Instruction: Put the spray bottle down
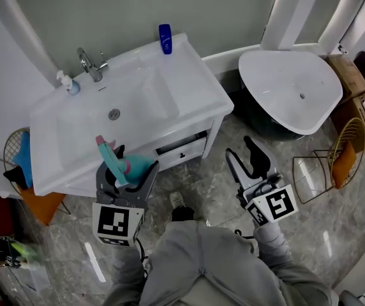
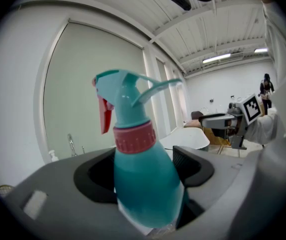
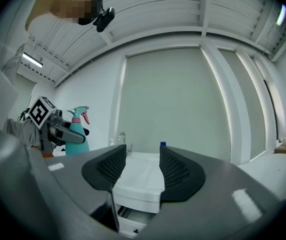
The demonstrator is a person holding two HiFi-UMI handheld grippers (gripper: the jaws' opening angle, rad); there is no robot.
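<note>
Before white sink [image 1: 145, 93], left gripper [image 1: 130, 171] clamps upright spray bottle [image 2: 144, 181], nozzle [image 2: 97, 80] leftward; right gripper [image 3: 139, 165], jaws apart.

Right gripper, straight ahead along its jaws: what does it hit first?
Probably the sink. Its front edge sits centred between the open, empty jaws of the right gripper. Nothing shows in between, though depth is hard to judge from this view.

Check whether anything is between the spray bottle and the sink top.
Nothing visible does. The left gripper holds the spray bottle over the sink top, at its front edge; faucet and blue bottle stand at the back.
</note>
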